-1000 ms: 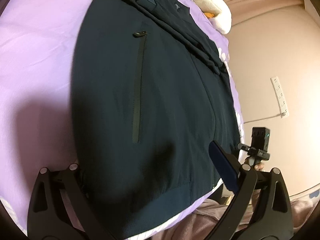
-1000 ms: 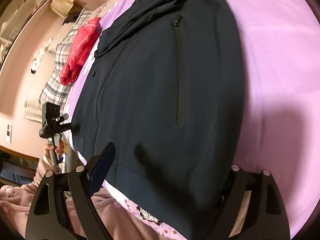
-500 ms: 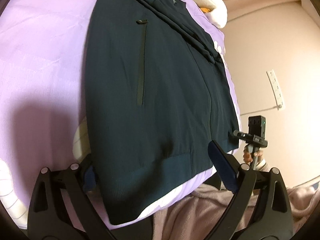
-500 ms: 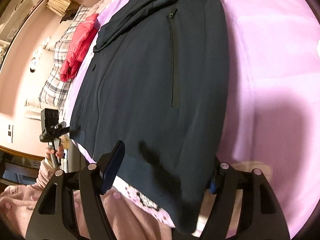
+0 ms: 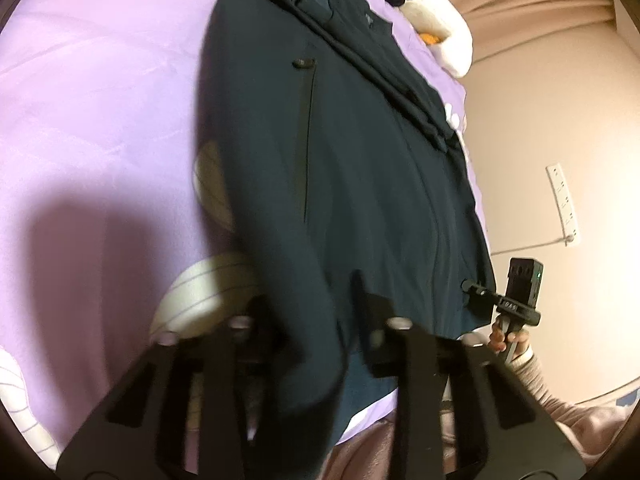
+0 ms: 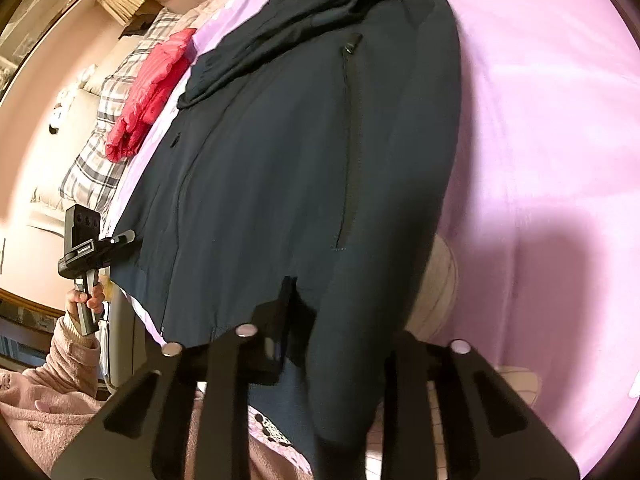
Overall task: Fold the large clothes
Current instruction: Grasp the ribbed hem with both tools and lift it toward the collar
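Observation:
A dark navy zip jacket [image 5: 360, 168] lies front up on a purple bed sheet [image 5: 92, 128], sleeves folded across its upper part. My left gripper [image 5: 312, 320] is shut on the jacket's bottom hem at its left corner, with cloth bunched between the fingers. My right gripper [image 6: 340, 316] is shut on the hem at the jacket's [image 6: 300, 152] right corner. The right gripper also shows in the left wrist view [image 5: 516, 300], and the left gripper in the right wrist view [image 6: 92, 248]. The hem is lifted off the sheet at both corners.
A red garment [image 6: 156, 84] lies on a plaid blanket [image 6: 92, 168] beside the bed. A white plush toy [image 5: 440, 40] sits near the jacket's collar. A beige wall with a power strip [image 5: 564, 204] borders the bed. Pink fleece clothing [image 6: 48, 392] is near the bed edge.
Both grippers have closed from open onto the jacket's bottom hem and raised it, uncovering the patterned sheet beneath the corners.

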A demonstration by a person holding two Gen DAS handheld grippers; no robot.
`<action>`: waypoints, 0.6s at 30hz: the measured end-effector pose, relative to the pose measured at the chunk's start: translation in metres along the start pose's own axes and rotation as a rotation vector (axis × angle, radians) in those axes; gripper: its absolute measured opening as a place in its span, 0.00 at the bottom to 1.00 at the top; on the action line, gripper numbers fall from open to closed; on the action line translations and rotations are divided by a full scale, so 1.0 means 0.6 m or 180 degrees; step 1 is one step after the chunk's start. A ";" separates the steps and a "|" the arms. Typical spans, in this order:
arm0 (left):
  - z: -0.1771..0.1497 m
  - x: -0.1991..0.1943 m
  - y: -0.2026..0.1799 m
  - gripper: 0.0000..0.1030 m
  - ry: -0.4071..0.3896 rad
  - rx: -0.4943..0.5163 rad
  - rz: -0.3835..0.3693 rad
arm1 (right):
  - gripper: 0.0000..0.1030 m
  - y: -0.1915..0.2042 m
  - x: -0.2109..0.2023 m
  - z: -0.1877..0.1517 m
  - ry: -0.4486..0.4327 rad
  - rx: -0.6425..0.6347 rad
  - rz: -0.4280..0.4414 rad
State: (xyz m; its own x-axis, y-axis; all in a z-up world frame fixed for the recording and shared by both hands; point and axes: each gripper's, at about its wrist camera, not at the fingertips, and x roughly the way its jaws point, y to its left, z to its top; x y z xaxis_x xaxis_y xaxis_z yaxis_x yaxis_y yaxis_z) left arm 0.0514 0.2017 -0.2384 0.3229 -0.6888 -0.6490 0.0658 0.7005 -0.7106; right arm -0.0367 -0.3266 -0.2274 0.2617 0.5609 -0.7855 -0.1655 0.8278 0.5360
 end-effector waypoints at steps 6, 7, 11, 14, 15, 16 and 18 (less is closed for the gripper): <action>0.015 -0.020 -0.043 0.16 -0.0249 0.0077 -0.0128 | 0.12 0.041 -0.026 0.026 -0.0316 -0.0091 0.0443; 0.017 -0.020 -0.051 0.15 -0.0283 0.0094 -0.0141 | 0.12 0.049 -0.025 0.032 -0.0340 -0.0112 0.0483; 0.034 -0.022 -0.094 0.15 -0.0434 0.0185 -0.0306 | 0.12 0.080 -0.024 0.052 -0.0479 -0.0206 0.0709; 0.048 -0.021 -0.130 0.15 -0.0488 0.0318 -0.0323 | 0.12 0.099 -0.028 0.074 -0.0650 -0.0224 0.0918; 0.052 -0.022 -0.142 0.15 -0.0512 0.0365 -0.0313 | 0.11 0.105 -0.030 0.082 -0.0712 -0.0229 0.0975; 0.054 -0.023 -0.149 0.15 -0.0530 0.0394 -0.0312 | 0.11 0.110 -0.033 0.088 -0.0769 -0.0247 0.1016; 0.059 -0.029 -0.168 0.15 -0.0609 0.0458 -0.0347 | 0.11 0.122 -0.039 0.100 -0.0878 -0.0284 0.1106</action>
State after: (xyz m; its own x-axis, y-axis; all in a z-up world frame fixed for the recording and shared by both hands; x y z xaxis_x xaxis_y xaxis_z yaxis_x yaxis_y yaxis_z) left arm 0.0725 0.1494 -0.1459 0.4784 -0.7233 -0.4980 0.2390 0.6529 -0.7188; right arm 0.0020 -0.2799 -0.1510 0.4176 0.7920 -0.4453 -0.3664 0.5952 0.7152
